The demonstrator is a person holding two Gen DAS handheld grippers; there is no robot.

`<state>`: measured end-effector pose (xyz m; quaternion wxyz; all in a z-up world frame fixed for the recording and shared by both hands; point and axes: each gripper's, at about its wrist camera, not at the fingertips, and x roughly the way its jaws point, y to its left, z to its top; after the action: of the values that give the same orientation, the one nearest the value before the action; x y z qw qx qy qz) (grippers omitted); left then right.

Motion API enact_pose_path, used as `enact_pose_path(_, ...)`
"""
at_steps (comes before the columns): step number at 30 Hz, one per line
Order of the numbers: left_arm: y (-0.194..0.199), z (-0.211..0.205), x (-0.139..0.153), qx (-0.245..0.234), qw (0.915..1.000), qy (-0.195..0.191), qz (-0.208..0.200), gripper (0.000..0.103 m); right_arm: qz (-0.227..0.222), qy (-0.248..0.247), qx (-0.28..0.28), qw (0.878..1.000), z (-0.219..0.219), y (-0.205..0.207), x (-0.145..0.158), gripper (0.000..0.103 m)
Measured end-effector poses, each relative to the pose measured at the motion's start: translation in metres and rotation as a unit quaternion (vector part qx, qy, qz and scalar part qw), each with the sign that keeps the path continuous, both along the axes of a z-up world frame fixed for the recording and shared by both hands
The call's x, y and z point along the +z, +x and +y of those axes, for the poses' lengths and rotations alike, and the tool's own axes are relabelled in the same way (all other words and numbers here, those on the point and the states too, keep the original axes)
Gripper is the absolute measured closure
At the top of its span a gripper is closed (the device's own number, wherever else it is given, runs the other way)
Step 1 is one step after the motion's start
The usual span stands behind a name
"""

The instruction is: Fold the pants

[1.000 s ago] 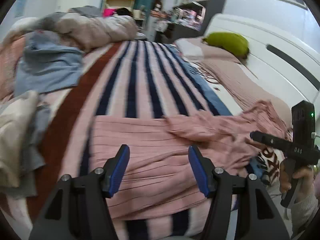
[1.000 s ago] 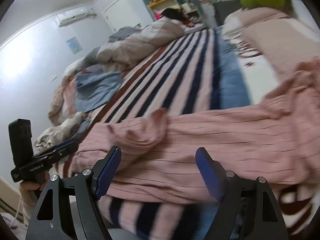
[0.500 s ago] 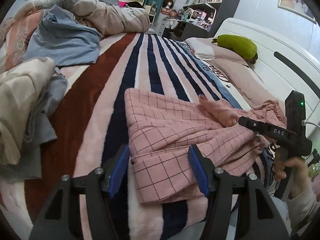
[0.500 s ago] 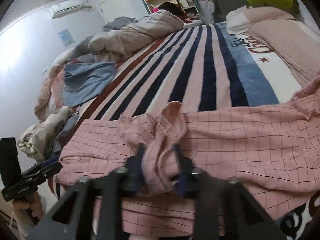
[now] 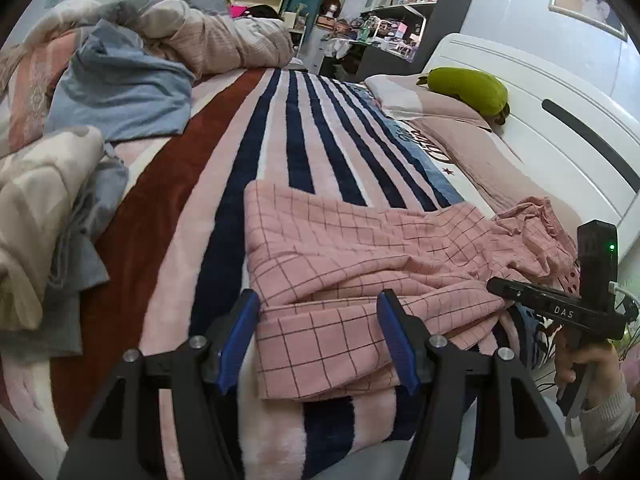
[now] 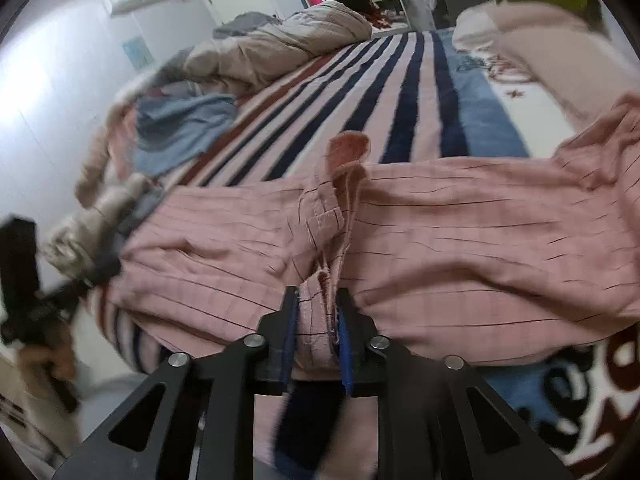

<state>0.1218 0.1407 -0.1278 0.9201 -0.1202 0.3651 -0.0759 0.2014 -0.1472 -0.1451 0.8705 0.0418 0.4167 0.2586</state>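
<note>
- Two grippers are mine to work with, and the biggest thing under them is the plush bed blanket striped in navy, pink and rust [image 5: 280, 128], which carries everything else.
- Across its near edge lie the pink checked cotton pants [image 5: 360, 252], spread sideways and rumpled, one end squared off in front of my left side, the other bunched toward the white headboard [image 5: 520, 92].
- By my judgement the step in hand is gathering the pants for a first fold: a pinch is made near the middle seam, and nothing is doubled over neatly yet.
- My right gripper [image 6: 316, 320] is clenched on a raised ridge of the pants fabric, both blue pads pressing cloth between them; that view is blurred.
- My left gripper [image 5: 320, 340] is released, jaws spread wide, straddling the near edge of the pants' end without pinching it.
- Next, I reckon, the left must close on that edge, so both ends can be lifted together; a one-sided pull would likely drag the cloth crooked.
- Smallest, a green plush toy [image 5: 466, 90] sits on the pillow, well apart.
</note>
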Motion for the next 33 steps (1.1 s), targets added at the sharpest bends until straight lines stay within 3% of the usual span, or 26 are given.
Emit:
enact_pose_path(2, 0.002, -0.001, 0.004, -0.009, 0.9999, 0.003, -0.005, 0.046, -0.019, -0.015, -0.008, 1.000, -0.003, -0.001, 0.009, 0.081)
enact_pose_path(6, 0.011, -0.008, 0.017, -0.043, 0.9988, -0.001, -0.022, 0.046, -0.061, -0.010, -0.020, 0.998, -0.009, 0.005, 0.038, 0.079)
enact_pose_path(9, 0.020, -0.017, 0.022, -0.071, 0.9970, 0.000, -0.031, 0.046, -0.071, -0.003, 0.000, 0.997, 0.000, 0.015, 0.049, 0.076)
enact_pose_path(10, 0.023, -0.020, 0.022, -0.086, 0.9958, -0.008, -0.030, 0.046, -0.070, -0.001, 0.014, 0.997, 0.007, 0.018, 0.049, 0.072)
enact_pose_path(14, 0.033, -0.026, 0.010, -0.108, 0.9940, -0.011, -0.011, 0.046, -0.047, -0.008, 0.049, 0.998, 0.025, 0.025, 0.035, 0.069)
enact_pose_path(18, 0.033, -0.022, -0.006, -0.097, 0.9951, 0.002, 0.018, 0.046, -0.024, -0.055, 0.033, 0.998, 0.023, 0.024, 0.008, 0.068)
enact_pose_path(22, 0.030, -0.019, -0.012, -0.095, 0.9952, -0.004, 0.025, 0.046, 0.001, -0.011, 0.041, 0.999, 0.006, 0.026, -0.002, 0.057)
enact_pose_path(25, 0.029, -0.018, -0.012, -0.094, 0.9953, -0.003, 0.024, 0.046, -0.006, -0.024, 0.049, 0.998, 0.006, 0.028, 0.003, 0.053)
enact_pose_path(27, 0.027, -0.019, -0.013, -0.094, 0.9952, 0.001, 0.025, 0.046, -0.013, -0.045, 0.083, 0.995, 0.012, 0.020, 0.004, 0.054)
enact_pose_path(30, 0.023, -0.018, -0.016, -0.097, 0.9949, 0.002, 0.027, 0.046, -0.054, -0.096, 0.100, 0.989, 0.015, -0.002, 0.000, 0.059)
enact_pose_path(33, 0.020, -0.018, -0.016, -0.098, 0.9947, 0.006, 0.032, 0.046, -0.072, -0.116, 0.091, 0.986, 0.008, -0.013, -0.004, 0.063)
